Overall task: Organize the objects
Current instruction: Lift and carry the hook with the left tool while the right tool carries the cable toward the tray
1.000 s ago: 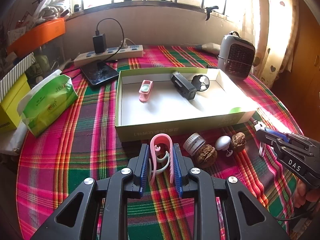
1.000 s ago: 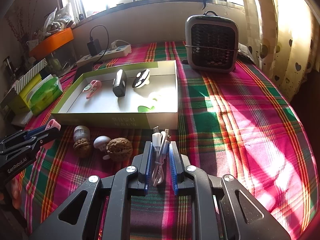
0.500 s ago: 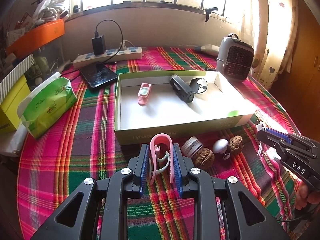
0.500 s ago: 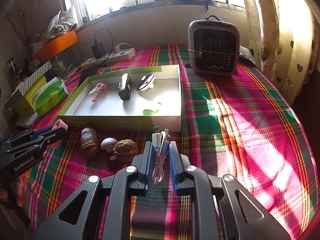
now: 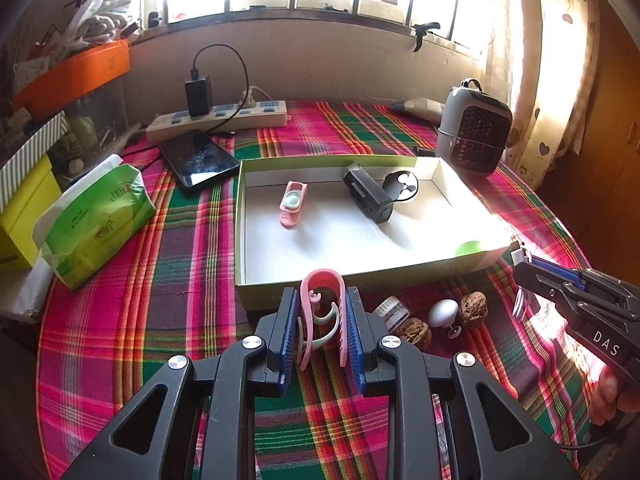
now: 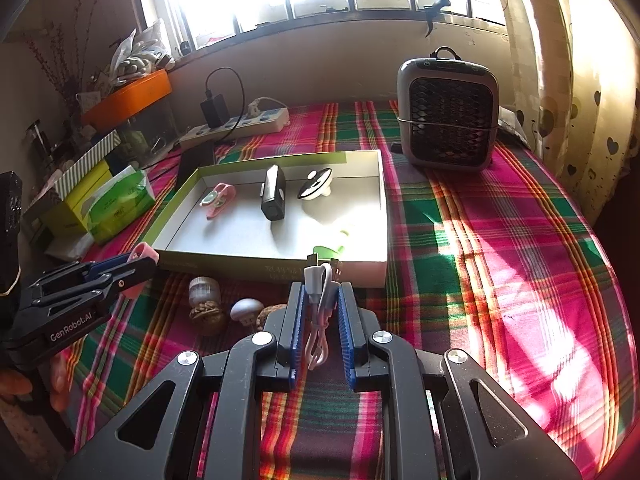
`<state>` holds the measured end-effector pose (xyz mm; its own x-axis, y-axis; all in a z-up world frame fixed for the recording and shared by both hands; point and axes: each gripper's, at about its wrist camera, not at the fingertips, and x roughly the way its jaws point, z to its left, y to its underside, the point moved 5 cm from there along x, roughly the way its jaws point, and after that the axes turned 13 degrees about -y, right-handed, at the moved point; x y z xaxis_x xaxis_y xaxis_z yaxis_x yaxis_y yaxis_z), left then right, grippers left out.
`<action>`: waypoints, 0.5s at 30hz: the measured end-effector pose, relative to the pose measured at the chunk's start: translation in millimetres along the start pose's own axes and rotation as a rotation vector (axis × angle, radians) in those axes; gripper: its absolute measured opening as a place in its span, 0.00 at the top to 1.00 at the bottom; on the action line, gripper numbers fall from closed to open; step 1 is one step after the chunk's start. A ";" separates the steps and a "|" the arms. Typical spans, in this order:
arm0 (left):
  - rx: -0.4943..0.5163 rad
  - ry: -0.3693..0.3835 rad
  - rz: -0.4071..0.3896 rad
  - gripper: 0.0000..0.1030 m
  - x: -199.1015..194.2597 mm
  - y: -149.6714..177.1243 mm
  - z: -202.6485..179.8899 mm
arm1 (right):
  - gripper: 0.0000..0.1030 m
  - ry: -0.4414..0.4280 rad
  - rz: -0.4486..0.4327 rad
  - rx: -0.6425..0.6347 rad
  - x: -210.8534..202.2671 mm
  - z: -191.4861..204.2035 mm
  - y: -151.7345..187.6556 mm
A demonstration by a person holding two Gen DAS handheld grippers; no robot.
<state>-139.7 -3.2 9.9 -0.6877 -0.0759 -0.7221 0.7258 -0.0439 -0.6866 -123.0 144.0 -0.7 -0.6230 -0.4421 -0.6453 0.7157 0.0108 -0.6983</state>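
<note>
My left gripper point(image 5: 322, 312) is shut on a pink clip point(image 5: 323, 280) and holds it above the plaid cloth, just before the green box's near wall point(image 5: 360, 276). My right gripper point(image 6: 320, 304) is shut on a coiled white cable point(image 6: 318, 280) near the box's front right corner point(image 6: 376, 268). The box holds a pink gadget point(image 5: 293, 204), a black device point(image 5: 368, 194) and a black-and-white round item point(image 5: 402, 185). In front of the box lie two walnuts point(image 5: 414, 330), a small jar point(image 5: 390, 312) and a white mushroom-shaped piece point(image 5: 442, 312).
A small heater point(image 6: 448, 116) stands behind the box at the right. A power strip point(image 5: 218, 118) with a charger, a phone point(image 5: 198, 158), a green tissue pack point(image 5: 96, 220) and a yellow box point(image 5: 20, 200) sit at the left. The round table's edge curves close at the right.
Both grippers have drawn back and risen a little from the box, still holding the clip and the cable. The objects on the table have not moved.
</note>
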 end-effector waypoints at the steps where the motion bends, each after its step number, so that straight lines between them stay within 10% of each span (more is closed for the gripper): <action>1: -0.001 -0.001 -0.002 0.79 0.1 -1.4 0.5 | 0.83 -0.002 -0.001 -0.002 0.3 0.9 -1.2; 15: -0.007 0.003 -0.011 0.79 5.5 -14.8 2.6 | 0.83 -0.032 -0.007 -0.009 7.7 5.6 -16.8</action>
<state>-154.2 -5.5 16.4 -0.6953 -0.0728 -0.7150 0.7183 -0.0380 -0.6947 -138.1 135.4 7.9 -0.6171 -0.4710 -0.6304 0.7087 0.0153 -0.7053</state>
